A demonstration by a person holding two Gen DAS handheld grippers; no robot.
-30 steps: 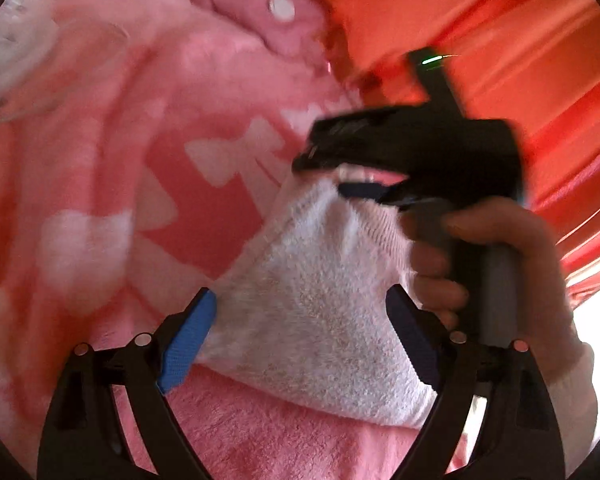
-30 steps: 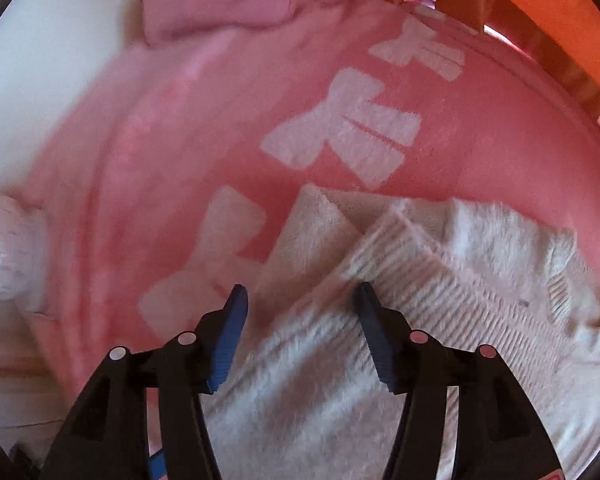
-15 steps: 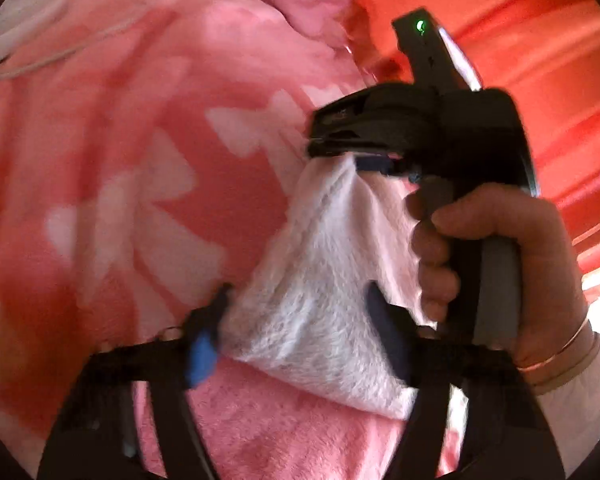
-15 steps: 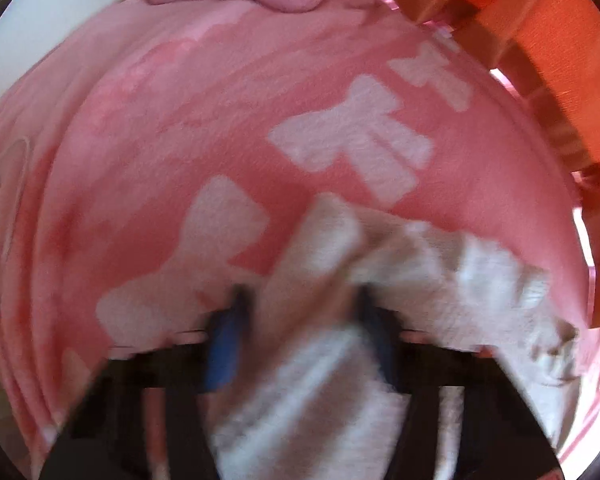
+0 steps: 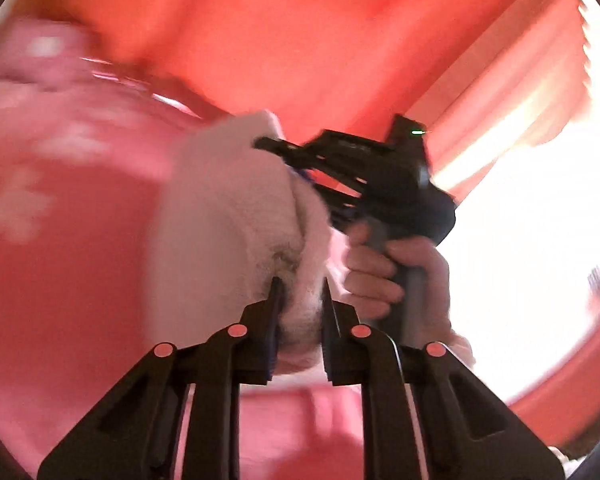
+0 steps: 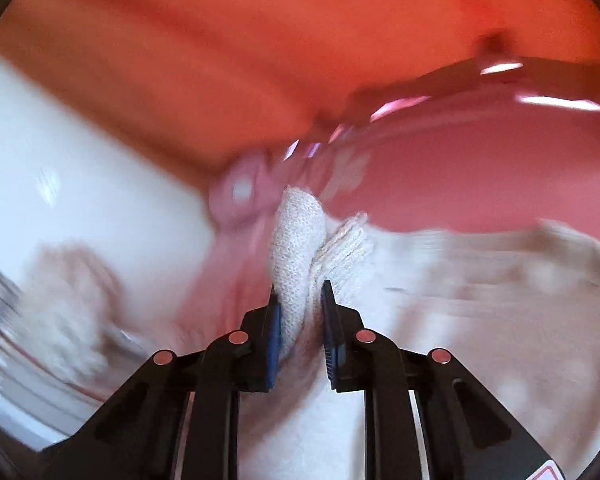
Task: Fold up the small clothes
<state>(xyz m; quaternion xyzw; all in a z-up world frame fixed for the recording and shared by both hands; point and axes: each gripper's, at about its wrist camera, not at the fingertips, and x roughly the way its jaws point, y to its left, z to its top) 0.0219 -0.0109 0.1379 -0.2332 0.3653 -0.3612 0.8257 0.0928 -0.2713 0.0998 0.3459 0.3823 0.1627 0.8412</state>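
Observation:
A small cream knitted garment (image 5: 228,216) hangs lifted above a pink blanket with white bows (image 5: 60,208). My left gripper (image 5: 299,292) is shut on its lower edge. My right gripper (image 6: 299,294) is shut on a ribbed edge of the same garment (image 6: 300,240), and the rest of the cloth trails to the right. In the left wrist view the right gripper (image 5: 284,156) shows beyond the cloth, held by a hand (image 5: 388,272). Both views are motion-blurred.
An orange-red curtain (image 5: 300,40) fills the background, with bright window light (image 5: 540,240) at right. In the right wrist view a white surface (image 6: 80,184) lies to the left and a blurred pink garment with a white button (image 6: 240,196) lies beyond the cloth.
Both grippers closed on the cream garment and lifted it off the blanket. The views swung up toward the curtain.

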